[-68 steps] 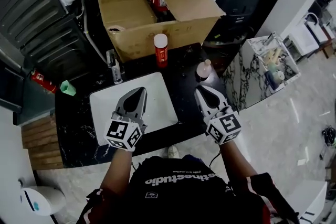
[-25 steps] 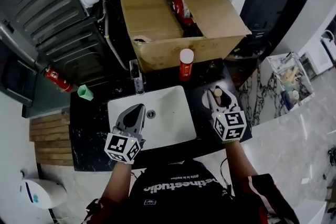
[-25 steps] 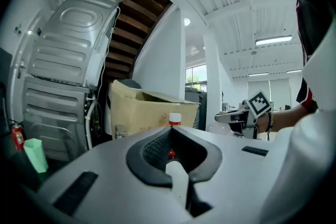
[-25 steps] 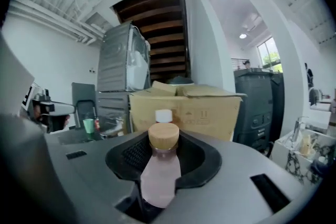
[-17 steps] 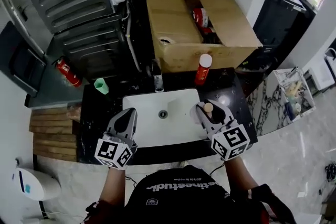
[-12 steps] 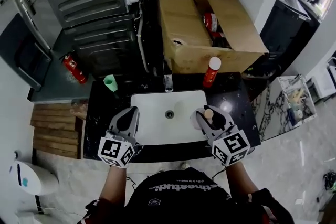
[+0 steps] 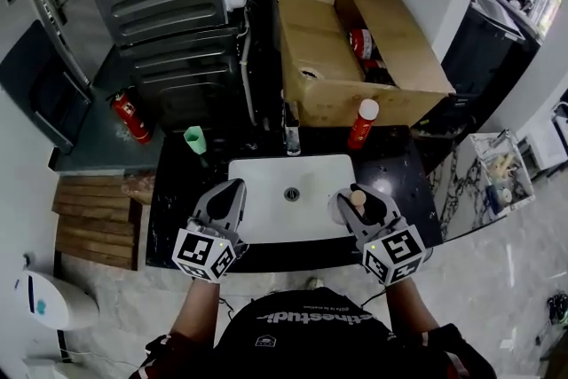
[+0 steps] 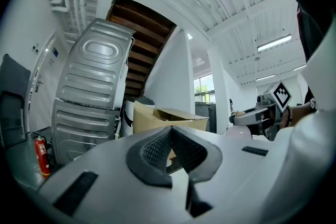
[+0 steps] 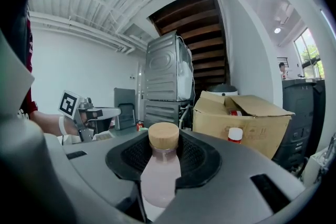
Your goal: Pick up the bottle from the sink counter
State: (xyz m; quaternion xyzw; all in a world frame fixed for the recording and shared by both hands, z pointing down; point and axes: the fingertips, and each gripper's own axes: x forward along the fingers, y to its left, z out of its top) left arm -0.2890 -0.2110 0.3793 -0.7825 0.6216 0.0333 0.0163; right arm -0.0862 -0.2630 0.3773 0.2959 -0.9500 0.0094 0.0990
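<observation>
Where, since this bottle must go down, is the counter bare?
Bare black counter: right of the white sink, before the red white-capped bottle; also left, before the green cup. Back strip by the metal faucet is crowded.

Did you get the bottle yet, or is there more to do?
Nearly done. Grabbed: the right claw is shut on the pale bottle with the wooden cap. In hand: holding it beside the sink. Left: lifting it clear of the black counter, if it isn't already. The left claw is shut and empty.
</observation>
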